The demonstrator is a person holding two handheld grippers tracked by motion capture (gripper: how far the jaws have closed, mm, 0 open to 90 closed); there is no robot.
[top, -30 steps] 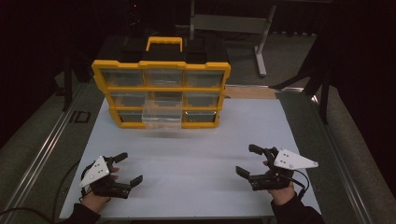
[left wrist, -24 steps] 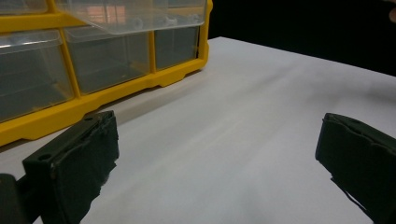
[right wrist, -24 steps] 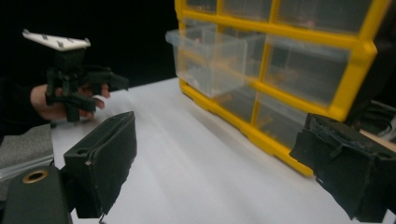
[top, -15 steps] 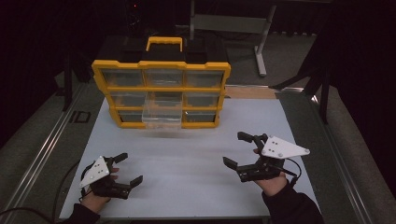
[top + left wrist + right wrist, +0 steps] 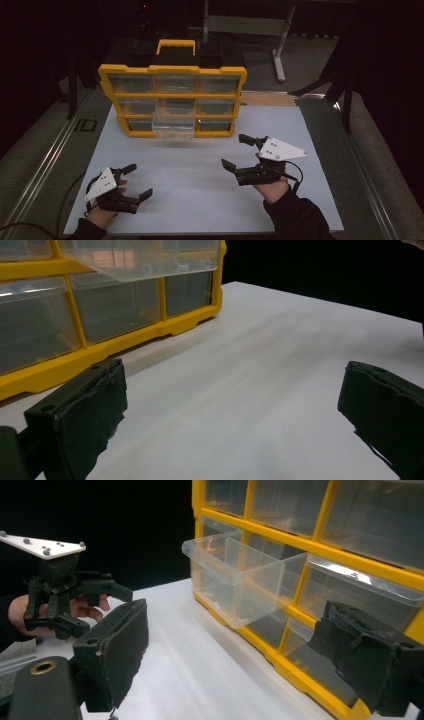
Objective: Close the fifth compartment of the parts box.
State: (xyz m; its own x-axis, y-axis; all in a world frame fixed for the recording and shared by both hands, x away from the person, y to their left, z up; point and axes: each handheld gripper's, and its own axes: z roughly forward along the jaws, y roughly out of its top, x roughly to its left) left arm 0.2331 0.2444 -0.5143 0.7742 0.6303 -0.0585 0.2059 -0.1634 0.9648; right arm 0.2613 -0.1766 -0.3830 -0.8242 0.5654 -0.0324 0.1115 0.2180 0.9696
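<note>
Right tool (image 5: 241, 152) was released, angled toward the pulled-out drawer (image 5: 173, 122) of the organizer (image 5: 172, 72), likely lining up; left tool (image 5: 134, 181) released, parked near.

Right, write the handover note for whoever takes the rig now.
Left gripper: jaws open, empty, low over the table's near-left corner.
Right gripper: jaws open, empty, raised right of centre, facing the organizer.
Organizer stands at the table's far edge; one clear drawer, middle column, is pulled partly out and looks empty. The other drawers are shut.
Done: nothing grasped yet.
Left: probably take the drawer with the right gripper, the nearer one.
</note>
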